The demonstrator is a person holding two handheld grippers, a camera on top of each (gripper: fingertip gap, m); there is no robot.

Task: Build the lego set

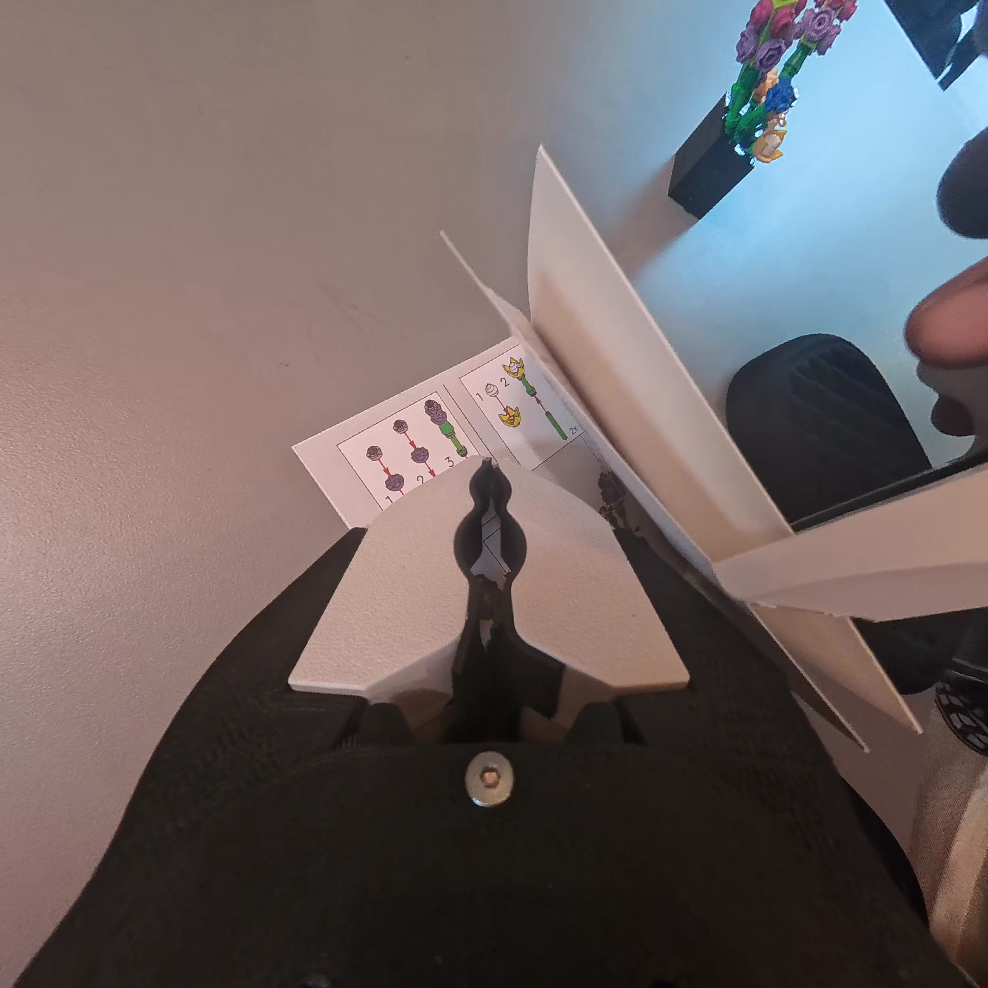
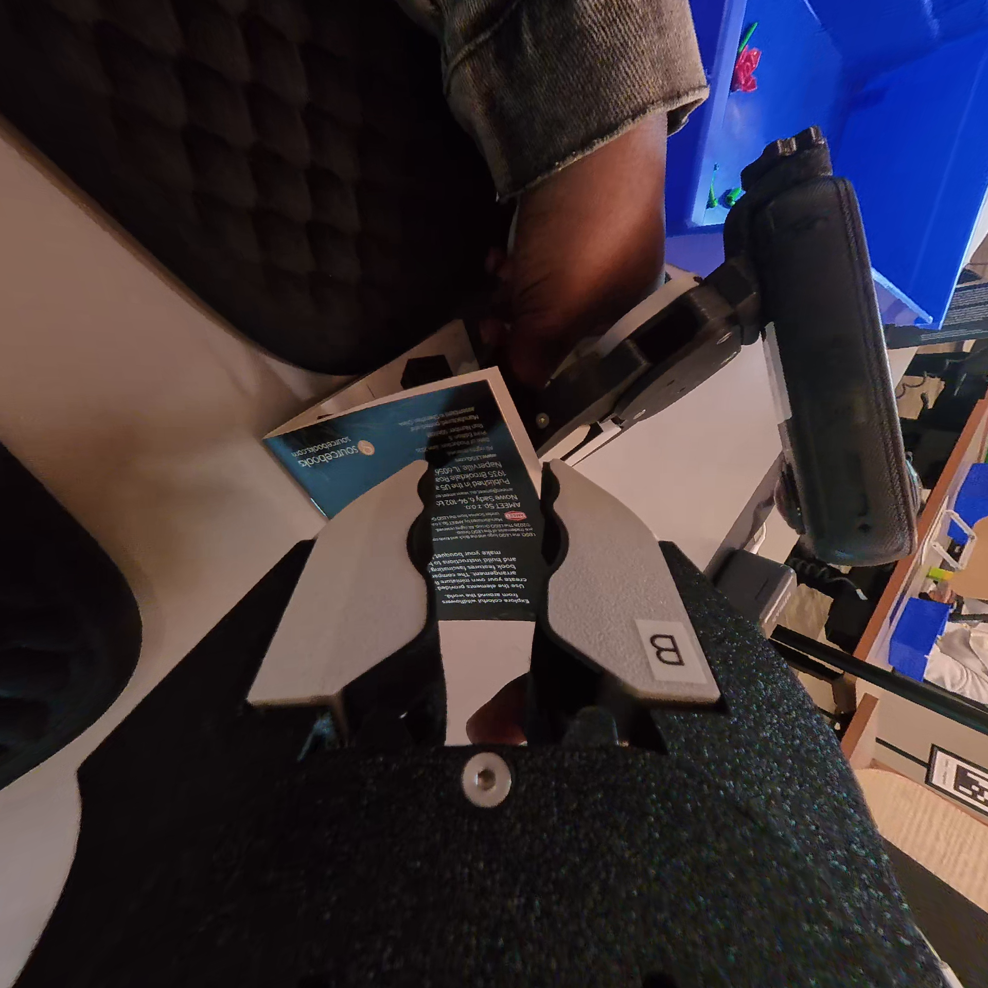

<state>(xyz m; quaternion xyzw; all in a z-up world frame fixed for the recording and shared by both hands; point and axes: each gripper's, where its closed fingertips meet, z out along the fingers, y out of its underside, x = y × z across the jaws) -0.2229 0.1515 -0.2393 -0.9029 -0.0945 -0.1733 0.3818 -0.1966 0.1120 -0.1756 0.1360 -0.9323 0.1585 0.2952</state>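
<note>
In the left wrist view an open instruction booklet [image 1: 406, 444] lies on the grey table [image 1: 187, 321], with drawn flower steps showing. Several of its pages [image 1: 615, 374] stand fanned up to the right. My left gripper [image 1: 486, 464] is shut, its tips down on the open page. A built lego bouquet [image 1: 775, 64] stands in a black block [image 1: 705, 166] at the far right. In the right wrist view my right gripper [image 2: 484, 470] is open, and the booklet's dark printed cover [image 2: 481, 534] stands in the gap between its fingers. The left gripper [image 2: 668, 353] and a hand [image 2: 583, 240] are just behind it.
A hand [image 1: 951, 321] and a black ribbed pad [image 1: 818, 417] are at the right edge of the left wrist view. In the right wrist view, a black quilted chair back [image 2: 240, 187] is at upper left, a dark padded armrest [image 2: 834, 347] at right, and blue bins [image 2: 882, 133] behind. My right fingertips sit around 8 centimetres from my left ones. The black block [image 1: 705, 166] is about equally far from each gripper, around 20 centimetres.
</note>
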